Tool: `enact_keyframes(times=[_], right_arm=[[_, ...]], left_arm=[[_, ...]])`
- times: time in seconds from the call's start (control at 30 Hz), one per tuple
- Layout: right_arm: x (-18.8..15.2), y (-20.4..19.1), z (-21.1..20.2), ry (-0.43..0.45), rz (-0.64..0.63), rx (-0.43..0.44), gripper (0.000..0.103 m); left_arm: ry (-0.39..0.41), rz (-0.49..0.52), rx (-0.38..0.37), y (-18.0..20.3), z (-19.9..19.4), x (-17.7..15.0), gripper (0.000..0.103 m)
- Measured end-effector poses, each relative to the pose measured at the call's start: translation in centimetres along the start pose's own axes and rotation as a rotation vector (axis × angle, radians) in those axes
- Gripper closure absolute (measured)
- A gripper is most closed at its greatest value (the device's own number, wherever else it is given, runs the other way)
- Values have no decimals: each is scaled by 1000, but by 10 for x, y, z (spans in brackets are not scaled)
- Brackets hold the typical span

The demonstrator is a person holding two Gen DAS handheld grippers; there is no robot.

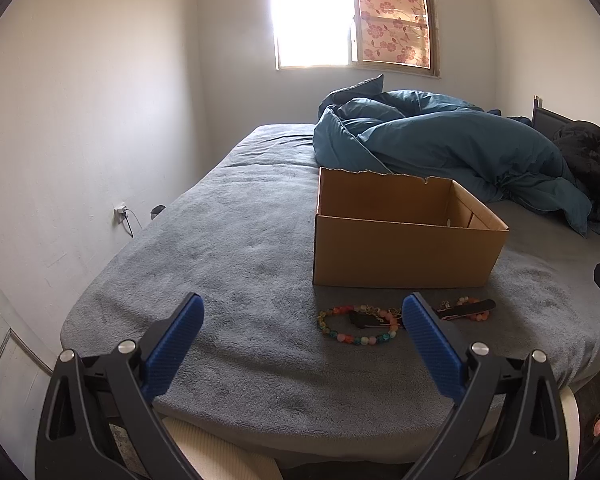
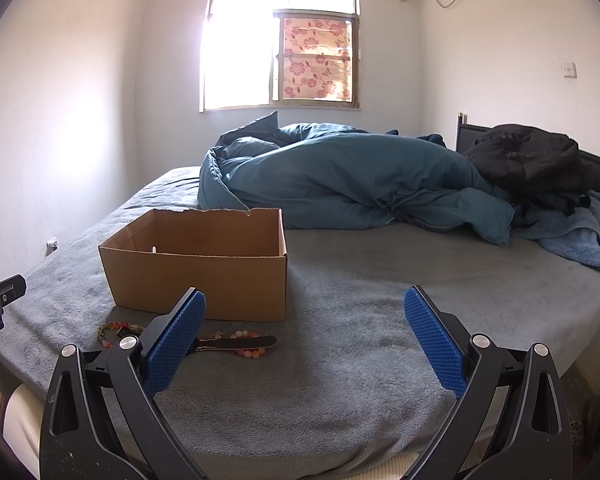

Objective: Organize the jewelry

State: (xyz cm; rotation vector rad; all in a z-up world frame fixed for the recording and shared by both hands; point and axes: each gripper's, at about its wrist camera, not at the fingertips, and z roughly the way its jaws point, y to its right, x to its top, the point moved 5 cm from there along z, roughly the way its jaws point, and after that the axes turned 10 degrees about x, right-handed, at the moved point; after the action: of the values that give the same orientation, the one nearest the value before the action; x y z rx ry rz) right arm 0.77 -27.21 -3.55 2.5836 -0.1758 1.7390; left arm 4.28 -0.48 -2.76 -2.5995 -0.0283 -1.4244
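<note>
An open cardboard box (image 1: 404, 256) stands on the grey bed cover; it also shows in the right wrist view (image 2: 204, 280). In front of it lie a multicoloured bead bracelet (image 1: 356, 326), a thin chain and a dark clip (image 1: 364, 318), and a pink bead bracelet under a dark flat stick (image 1: 470, 308). The stick and pink beads show in the right wrist view (image 2: 240, 343). My left gripper (image 1: 302, 312) is open and empty above the bed's near edge, left of the jewelry. My right gripper (image 2: 304, 306) is open and empty, right of the jewelry.
A rumpled teal duvet (image 2: 340, 176) lies behind the box. Dark clothing (image 2: 528, 160) and a blue towel (image 2: 572, 236) sit by the headboard at right. A wall with an outlet (image 1: 120, 212) runs along the left. The bed cover (image 2: 380, 300) is soft and grey.
</note>
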Motion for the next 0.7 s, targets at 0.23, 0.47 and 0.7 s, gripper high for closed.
enact_keyframes(times=[0.23,0.47,0.7], right_arm=[[0,0,0,2,3,-2,8],[-2,1,0,2,10,-5,8],[-4,3,5,-9,16,-5,8]], left_arm=[[-3,0,-2,0,2,-1,6],[-6,3,-3,1,2,-2,6],[-22,11,-14,4,10,-5,6]])
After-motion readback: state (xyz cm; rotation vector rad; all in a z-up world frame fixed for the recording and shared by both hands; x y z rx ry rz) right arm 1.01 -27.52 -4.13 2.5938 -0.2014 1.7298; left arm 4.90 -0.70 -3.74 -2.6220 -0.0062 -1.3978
